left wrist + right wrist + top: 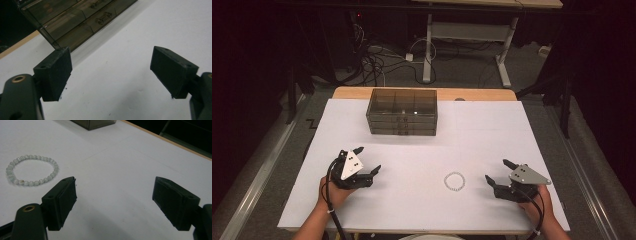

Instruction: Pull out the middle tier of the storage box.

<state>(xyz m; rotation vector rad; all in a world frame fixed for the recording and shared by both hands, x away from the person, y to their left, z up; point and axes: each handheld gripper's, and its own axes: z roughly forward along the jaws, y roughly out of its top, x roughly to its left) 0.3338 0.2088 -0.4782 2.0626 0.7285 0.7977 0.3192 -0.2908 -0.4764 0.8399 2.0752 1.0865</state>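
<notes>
Worktop point(492, 130) carries a smoked drawer box point(402, 111) at the back; bead bracelet point(454, 181) lies flat well in front of it. Right tool point(496, 173) sits just beside the bracelet, left tool point(367, 160) well apart. Both tools' jaws apart, empty.

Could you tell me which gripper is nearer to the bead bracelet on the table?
The right gripper is nearer, just beside the bracelet, jaws open. The left gripper sits farther off on its other side, also open.

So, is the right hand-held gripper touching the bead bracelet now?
Apart. In the high view, bare white table lies between the right hand-held gripper and the bead bracelet. The right gripper view shows the bracelet left of the open jaws, clear of them.
</notes>
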